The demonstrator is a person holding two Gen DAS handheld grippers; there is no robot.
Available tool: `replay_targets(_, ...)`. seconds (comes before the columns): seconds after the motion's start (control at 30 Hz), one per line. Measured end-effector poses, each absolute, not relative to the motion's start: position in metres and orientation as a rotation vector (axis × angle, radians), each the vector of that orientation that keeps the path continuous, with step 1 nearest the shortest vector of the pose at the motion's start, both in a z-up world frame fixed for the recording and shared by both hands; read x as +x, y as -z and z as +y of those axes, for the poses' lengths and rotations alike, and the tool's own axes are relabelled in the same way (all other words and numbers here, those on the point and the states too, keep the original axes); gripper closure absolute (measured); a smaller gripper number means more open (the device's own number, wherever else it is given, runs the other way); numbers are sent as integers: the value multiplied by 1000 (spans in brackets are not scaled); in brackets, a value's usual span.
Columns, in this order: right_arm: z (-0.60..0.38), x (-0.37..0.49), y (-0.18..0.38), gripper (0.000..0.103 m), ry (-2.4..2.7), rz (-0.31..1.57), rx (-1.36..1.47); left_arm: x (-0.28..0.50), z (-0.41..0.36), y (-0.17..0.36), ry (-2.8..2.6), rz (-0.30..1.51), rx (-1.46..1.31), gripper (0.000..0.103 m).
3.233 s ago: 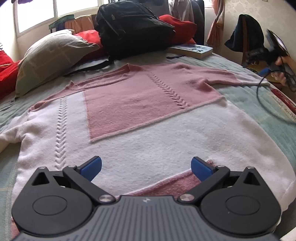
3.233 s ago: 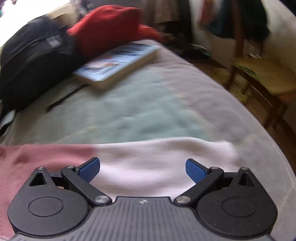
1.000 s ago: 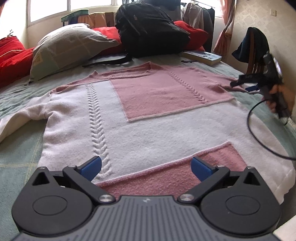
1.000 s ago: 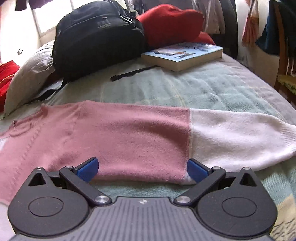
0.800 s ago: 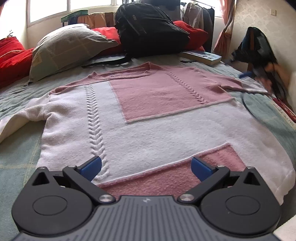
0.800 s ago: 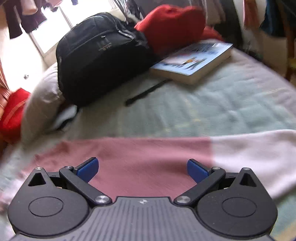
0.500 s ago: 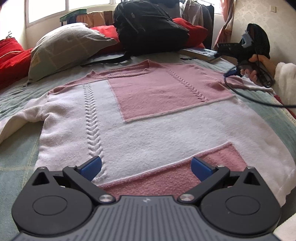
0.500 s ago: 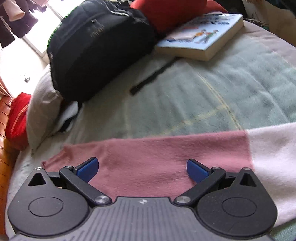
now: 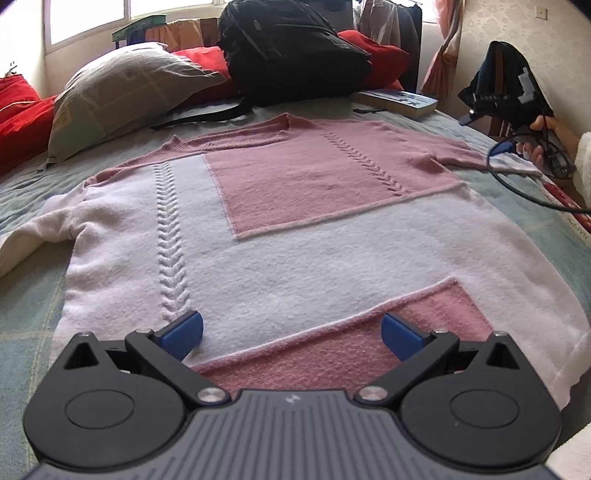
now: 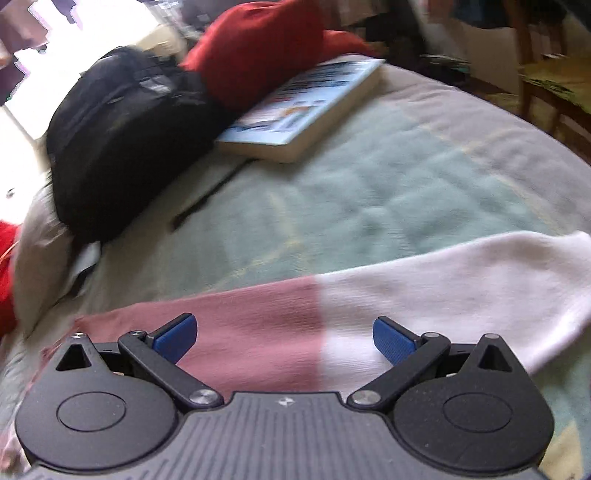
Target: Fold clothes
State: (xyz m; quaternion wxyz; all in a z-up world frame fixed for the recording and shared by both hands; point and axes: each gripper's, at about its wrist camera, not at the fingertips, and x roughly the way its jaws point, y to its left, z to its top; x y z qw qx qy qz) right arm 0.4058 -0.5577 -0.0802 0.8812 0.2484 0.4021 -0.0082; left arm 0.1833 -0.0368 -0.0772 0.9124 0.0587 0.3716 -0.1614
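On green bedspread (image 9: 524, 221), pink-white sweater (image 9: 295, 229) flat, backpack (image 9: 291, 55), pillow (image 9: 122, 92), book (image 10: 306, 107)

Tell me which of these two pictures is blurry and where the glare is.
Right wrist view: motion-smeared, with the book and backpack soft and the window corner blown out white. Left wrist view: sharp on the sweater; the window behind the pillow is overexposed, and fisheye bending curves the bed's edges.

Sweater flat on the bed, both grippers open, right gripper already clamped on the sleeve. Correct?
Not quite. The right gripper is open over the sleeve, not clamped; the right wrist view shows its jaws spread. The sweater does lie flat on the bed, and the left gripper is open.
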Motion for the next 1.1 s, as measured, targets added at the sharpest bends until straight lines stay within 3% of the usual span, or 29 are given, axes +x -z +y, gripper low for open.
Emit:
replay_targets(0.2,-570,409,89,0,71,895,429,183,-40,75,330,765,132,1)
replay_targets(0.43,-617,384,76,0,215,835,502,186,-43,77,333,773,130,1)
replay_targets(0.77,-621,396,100,0,304,881,259,187,-51,78,330,782,154,1)
replay_targets(0.9,-654,382,92,0,375,823,369,191,-54,78,327,784,161,1)
replay_targets(1.1,-624,378,87,0,281,841,275,193,-64,78,338,778,175,1)
